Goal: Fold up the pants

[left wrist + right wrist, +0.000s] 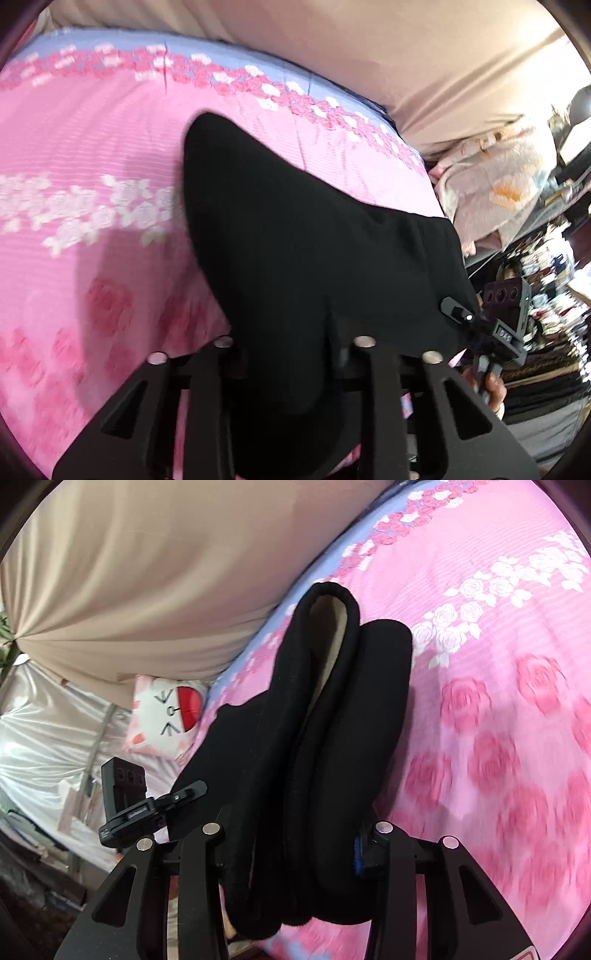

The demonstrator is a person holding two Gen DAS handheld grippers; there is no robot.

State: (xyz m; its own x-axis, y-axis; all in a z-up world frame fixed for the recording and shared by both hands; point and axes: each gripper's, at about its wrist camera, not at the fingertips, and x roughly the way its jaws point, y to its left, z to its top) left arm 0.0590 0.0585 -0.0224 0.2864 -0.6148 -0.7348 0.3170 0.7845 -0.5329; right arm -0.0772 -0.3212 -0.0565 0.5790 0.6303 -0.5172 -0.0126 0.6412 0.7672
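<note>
Black pants [295, 240] hang lifted above a pink rose-print bedsheet [92, 147]. My left gripper [291, 354] is shut on one end of the pants, its fingertips hidden by the cloth. In the right wrist view the pants [325, 738] hang doubled in thick folds, with a pale lining showing at the far end. My right gripper [295, 849] is shut on this bunched cloth. Each gripper also shows in the other's view, clamped on a pants edge: the right one [461, 314], the left one [184, 794].
A beige curtain [129, 572] hangs along the bed's far side. A cat-face pillow [166, 709] and silvery wrapped items [44, 738] lie beyond the bed edge. A floral quilt [498, 184] and cluttered shelves [546, 295] stand at the other side.
</note>
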